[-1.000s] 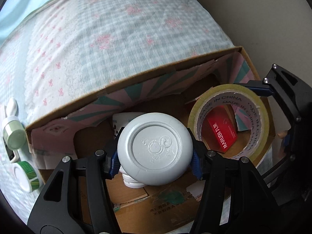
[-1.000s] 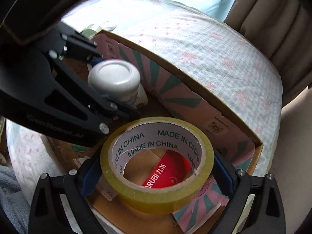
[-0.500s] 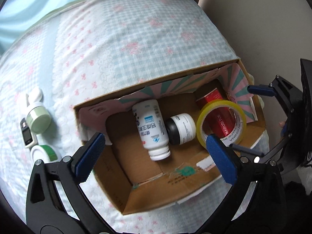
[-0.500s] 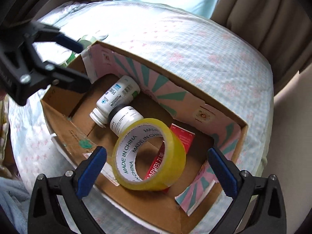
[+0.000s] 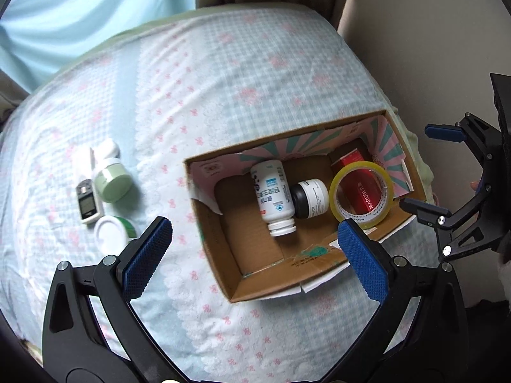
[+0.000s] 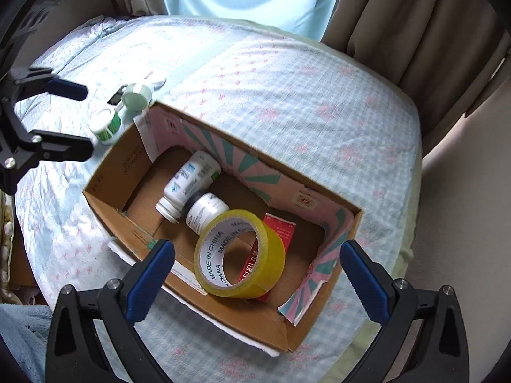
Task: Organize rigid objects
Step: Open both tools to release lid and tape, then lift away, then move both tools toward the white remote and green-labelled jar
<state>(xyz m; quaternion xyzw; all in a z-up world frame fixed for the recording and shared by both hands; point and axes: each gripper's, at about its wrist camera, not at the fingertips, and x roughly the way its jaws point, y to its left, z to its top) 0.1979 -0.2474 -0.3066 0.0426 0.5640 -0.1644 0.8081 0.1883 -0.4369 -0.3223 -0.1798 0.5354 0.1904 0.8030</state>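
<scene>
An open cardboard box lies on a bed. Inside it lie a white pill bottle, a smaller white bottle with a black cap, a yellow tape roll and a red carton under the roll. My left gripper hangs open above the box's near edge, holding nothing. My right gripper is open above the tape roll, empty too. Each gripper shows in the other's view, the right gripper and the left gripper.
To the left of the box on the bedspread lie a pale green jar, a white-lidded green tub and a small device with a screen. Curtains hang behind the bed.
Both grippers let go, the left of the white pill bottle and the right of the tape roll, opened wide and rose. The bottle now lies on its side in the box.
</scene>
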